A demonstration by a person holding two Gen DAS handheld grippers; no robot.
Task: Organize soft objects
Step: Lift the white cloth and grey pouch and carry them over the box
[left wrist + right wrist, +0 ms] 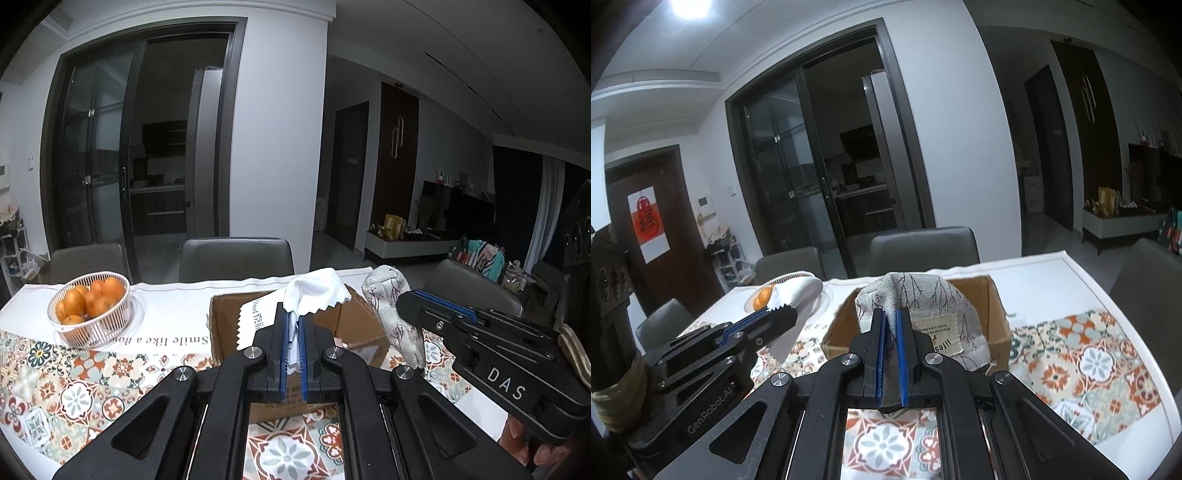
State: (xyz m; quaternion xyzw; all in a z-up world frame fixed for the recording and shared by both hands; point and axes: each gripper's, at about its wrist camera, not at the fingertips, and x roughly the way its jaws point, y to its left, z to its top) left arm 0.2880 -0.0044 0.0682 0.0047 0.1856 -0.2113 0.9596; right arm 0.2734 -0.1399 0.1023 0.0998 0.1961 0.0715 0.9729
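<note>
My left gripper (293, 317) is shut on a white cleaning cloth (317, 291) with zigzag edges and holds it above the open cardboard box (354, 325). My right gripper (891, 321) is shut on a grey fabric pouch (916, 295) with a branch print and a sewn label, held over the same box (993, 306). The right gripper (436, 301) with the pouch (388, 295) shows at the right of the left wrist view. The left gripper (783, 312) with the cloth (798, 291) shows at the left of the right wrist view.
A white wire basket of oranges (90, 306) stands at the left on the table (177, 299), which has a patterned tile runner (74, 387). Grey chairs (236, 258) stand at the far side. A chair (1145, 288) is at the right end.
</note>
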